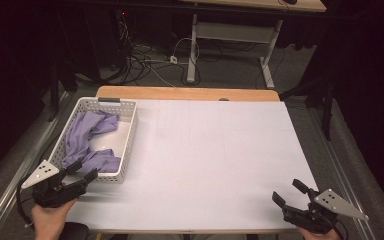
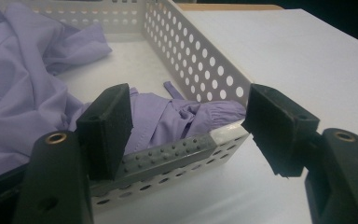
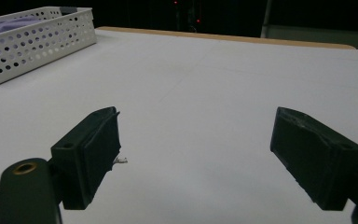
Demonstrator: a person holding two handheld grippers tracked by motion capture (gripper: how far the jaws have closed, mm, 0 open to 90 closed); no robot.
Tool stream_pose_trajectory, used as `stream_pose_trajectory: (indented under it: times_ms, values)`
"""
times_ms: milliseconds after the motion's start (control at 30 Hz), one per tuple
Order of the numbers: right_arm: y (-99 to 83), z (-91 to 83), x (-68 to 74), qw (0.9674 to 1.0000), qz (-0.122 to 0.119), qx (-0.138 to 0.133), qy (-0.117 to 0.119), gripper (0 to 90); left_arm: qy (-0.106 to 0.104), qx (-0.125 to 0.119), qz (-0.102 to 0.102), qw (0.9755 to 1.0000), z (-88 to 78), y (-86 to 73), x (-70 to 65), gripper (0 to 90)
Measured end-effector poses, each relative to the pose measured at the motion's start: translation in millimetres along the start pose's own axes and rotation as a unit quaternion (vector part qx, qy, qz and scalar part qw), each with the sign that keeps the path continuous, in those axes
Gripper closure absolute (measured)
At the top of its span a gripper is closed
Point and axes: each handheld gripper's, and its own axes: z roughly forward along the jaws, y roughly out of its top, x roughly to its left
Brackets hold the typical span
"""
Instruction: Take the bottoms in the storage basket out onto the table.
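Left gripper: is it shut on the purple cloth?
No: the left gripper is open at the basket corner, the cloth ungripped.

Left gripper point(image 1: 82, 171) and right gripper point(image 1: 289, 192): black, 2 blocky jaws, brass screw holes, grey perforated triangular plates

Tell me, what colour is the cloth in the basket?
Light purple cloth, clearest in the left gripper view, in a white basket.

Basket point(image 1: 126, 142) wall at left; table point(image 1: 220, 160) centre free
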Motion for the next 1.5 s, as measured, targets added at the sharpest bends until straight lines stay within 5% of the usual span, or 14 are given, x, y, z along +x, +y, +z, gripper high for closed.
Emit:
stream_pose_trajectory:
  times_ms: [1500]
  values:
    - [-0.2, 1.8, 1.2, 0.9999, -0.005, 0.007, 0.008, 16.5, 0.01, -0.015, 0.017, 0.9997, -4.5, 7.2, 0.0, 29.1]
